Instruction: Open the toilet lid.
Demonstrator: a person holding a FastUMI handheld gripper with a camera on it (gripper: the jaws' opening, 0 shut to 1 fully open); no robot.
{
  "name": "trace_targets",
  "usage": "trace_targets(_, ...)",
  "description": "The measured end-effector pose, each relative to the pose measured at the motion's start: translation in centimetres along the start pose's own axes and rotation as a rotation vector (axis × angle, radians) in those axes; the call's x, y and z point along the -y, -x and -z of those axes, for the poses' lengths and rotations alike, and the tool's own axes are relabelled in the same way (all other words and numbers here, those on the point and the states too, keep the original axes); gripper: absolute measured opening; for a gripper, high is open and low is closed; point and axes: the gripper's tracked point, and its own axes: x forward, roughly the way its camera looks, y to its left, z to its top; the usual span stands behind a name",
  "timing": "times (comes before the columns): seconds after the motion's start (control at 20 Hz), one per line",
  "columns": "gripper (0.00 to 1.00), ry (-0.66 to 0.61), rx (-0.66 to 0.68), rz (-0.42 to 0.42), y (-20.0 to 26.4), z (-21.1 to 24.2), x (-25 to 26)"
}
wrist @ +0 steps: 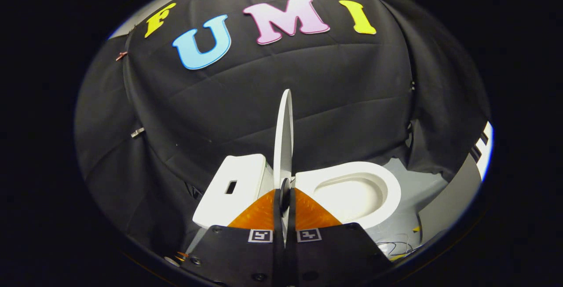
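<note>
A white toilet stands just ahead of my fingers. Its lid [283, 137] is raised and seen edge-on as a thin white blade rising straight up from between the fingers. My gripper [284, 199] is shut on the lid's rim, with both fingers pressed against it from either side. Left of the lid is the white tank [237, 185] with a small dark slot in its top. On the right lies the uncovered seat ring [389, 190] around the bowl [352, 196].
Black cloth hangs close behind and to the left of the toilet. Grey floor [418, 185] shows beyond the bowl, with a grey panel [453, 199] further right. Thin cables [396, 247] lie on the floor near the bowl's base.
</note>
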Motion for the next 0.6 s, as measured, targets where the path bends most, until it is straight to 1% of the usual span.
trace_targets(0.1,0.05,0.029,0.012,0.003,-0.2,0.1,-1.6)
trace_targets(0.3,0.05,0.072,0.055,0.041,-0.4,0.6,-3.7)
trace_targets(0.5,0.06,0.126,0.072,0.031,-0.8,1.2,-6.4)
trace_targets(0.6,0.05,0.149,0.088,0.045,-0.9,1.3,-7.1)
